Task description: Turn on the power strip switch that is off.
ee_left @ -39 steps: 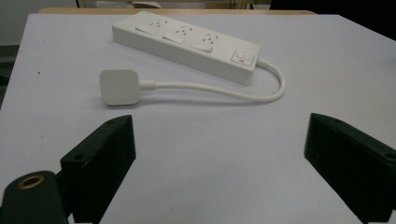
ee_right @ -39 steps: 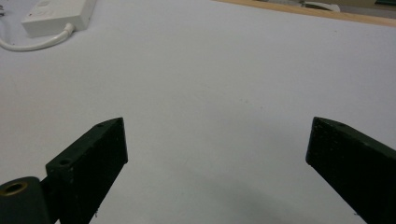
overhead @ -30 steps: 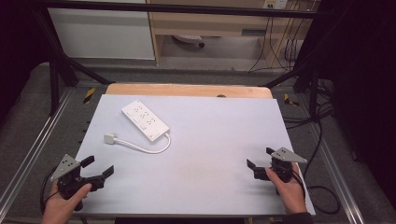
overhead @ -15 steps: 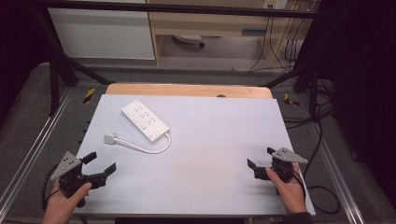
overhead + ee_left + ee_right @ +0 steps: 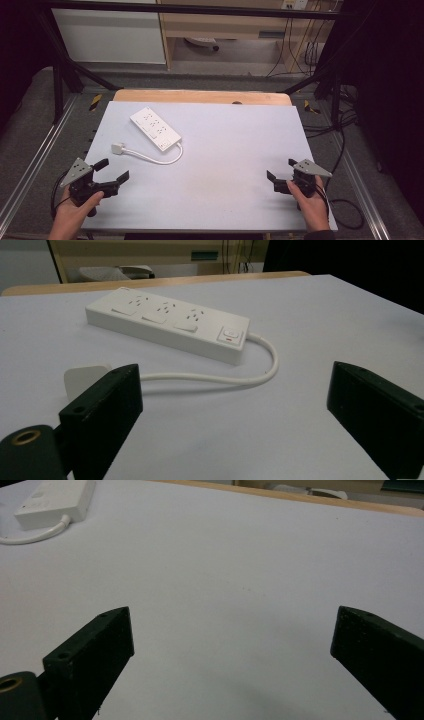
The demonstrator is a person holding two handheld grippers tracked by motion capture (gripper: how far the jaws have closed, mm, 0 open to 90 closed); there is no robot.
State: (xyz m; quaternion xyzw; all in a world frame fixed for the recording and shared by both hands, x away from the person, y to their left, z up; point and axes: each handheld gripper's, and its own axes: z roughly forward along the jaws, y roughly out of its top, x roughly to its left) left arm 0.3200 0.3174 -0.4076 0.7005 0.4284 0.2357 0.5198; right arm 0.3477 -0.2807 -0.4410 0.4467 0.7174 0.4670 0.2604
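Observation:
A white power strip (image 5: 156, 129) lies at an angle on the table's far left, and its white cable (image 5: 155, 159) curls back to a white plug (image 5: 118, 148). My left gripper (image 5: 112, 170) is open and empty at the near left corner, a short way in front of the plug. In the left gripper view the strip (image 5: 170, 322), cable (image 5: 225, 377) and plug (image 5: 82, 380) lie just beyond the wide-apart jaws (image 5: 235, 390). My right gripper (image 5: 281, 169) is open and empty at the near right, over bare table (image 5: 230, 625). The strip's switch end (image 5: 52, 500) shows far off.
The white table top (image 5: 235, 145) has a wooden strip (image 5: 200, 96) along its far edge. Black frame legs (image 5: 62, 75) and metal rails (image 5: 35, 160) flank the table. Cables (image 5: 345, 130) hang off the right side.
The left gripper has edged slightly forward and to the right towards the plug. The right gripper has hardly moved. Both stay open.

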